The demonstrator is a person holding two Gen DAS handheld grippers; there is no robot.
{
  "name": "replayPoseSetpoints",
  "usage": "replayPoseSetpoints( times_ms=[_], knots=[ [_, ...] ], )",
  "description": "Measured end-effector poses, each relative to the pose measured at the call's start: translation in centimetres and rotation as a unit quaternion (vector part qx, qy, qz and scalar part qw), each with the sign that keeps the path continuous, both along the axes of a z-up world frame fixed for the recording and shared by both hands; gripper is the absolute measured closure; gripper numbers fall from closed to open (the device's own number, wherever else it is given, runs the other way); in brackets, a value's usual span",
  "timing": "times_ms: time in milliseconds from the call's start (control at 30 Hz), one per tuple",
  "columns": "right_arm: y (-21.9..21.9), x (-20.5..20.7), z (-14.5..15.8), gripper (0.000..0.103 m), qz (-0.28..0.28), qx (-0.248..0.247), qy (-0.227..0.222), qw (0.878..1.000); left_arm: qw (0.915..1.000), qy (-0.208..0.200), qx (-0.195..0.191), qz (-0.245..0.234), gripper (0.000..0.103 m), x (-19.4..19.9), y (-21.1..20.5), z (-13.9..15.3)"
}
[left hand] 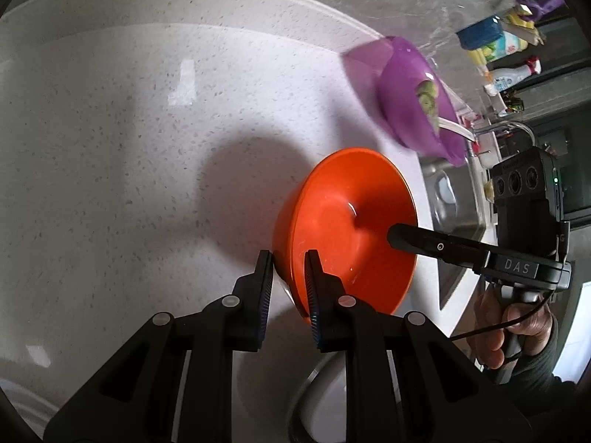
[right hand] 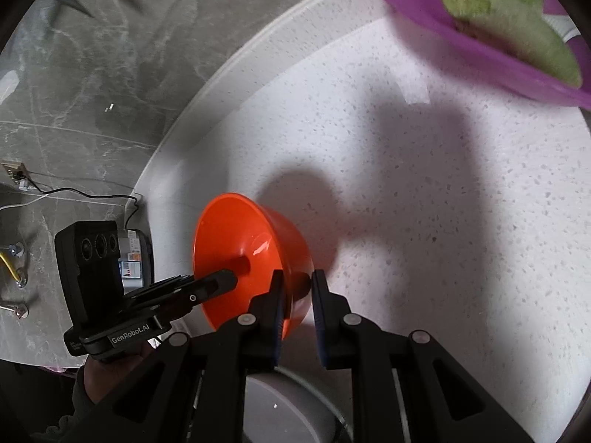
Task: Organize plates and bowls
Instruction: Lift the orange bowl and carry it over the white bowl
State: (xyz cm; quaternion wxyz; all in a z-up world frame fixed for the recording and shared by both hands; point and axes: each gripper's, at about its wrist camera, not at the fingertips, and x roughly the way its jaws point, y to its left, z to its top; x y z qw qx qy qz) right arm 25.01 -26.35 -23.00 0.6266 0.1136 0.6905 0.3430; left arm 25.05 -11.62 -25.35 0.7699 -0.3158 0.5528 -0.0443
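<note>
2 grippers pinching opposite rims of 1 orange bowl [left hand: 347, 229], left gripper [left hand: 289, 258] and right gripper [right hand: 297, 280] each clamping its wall, bowl tilting above white speckled counter [left hand: 147, 147], 1 purple bowl [left hand: 417, 99] holding green food sitting beyond.

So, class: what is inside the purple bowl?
Inside the purple bowl lies something green and fuzzy, with a white handle sticking out over the rim. What lies beneath the green thing is covered.

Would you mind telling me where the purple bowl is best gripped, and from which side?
Pinch the purple bowl at its thin rim, one finger inside, one outside. Pick the near, bare rim stretch: the green food and white utensil crowd its far side.
</note>
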Motion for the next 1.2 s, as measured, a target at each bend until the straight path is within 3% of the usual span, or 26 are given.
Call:
replayPoseSetpoints(
  times_ms=[267,500,833,1200],
  knots=[
    [-2.1,-2.4,3.9,0.086,-0.003,0.011,-0.020,1.000,0.9996,-0.026,-0.001,-0.009,0.087,-2.9,-2.4,3.9],
    [-3.7,-5.5,5.1,0.087,-0.002,0.003,-0.018,1.000,0.9994,-0.029,-0.004,-0.019,0.087,-6.2,-5.0,5.5],
    [-5.7,-10.0,4.4,0.087,0.006,-0.020,0.005,1.000,0.9993,-0.004,-0.016,-0.033,0.087,-11.9,-7.5,3.9],
    [-5.6,-11.4,3.0,0.087,0.012,-0.037,0.012,0.999,0.9994,0.012,-0.013,-0.030,0.087,-13.4,-7.9,1.7]
  ],
)
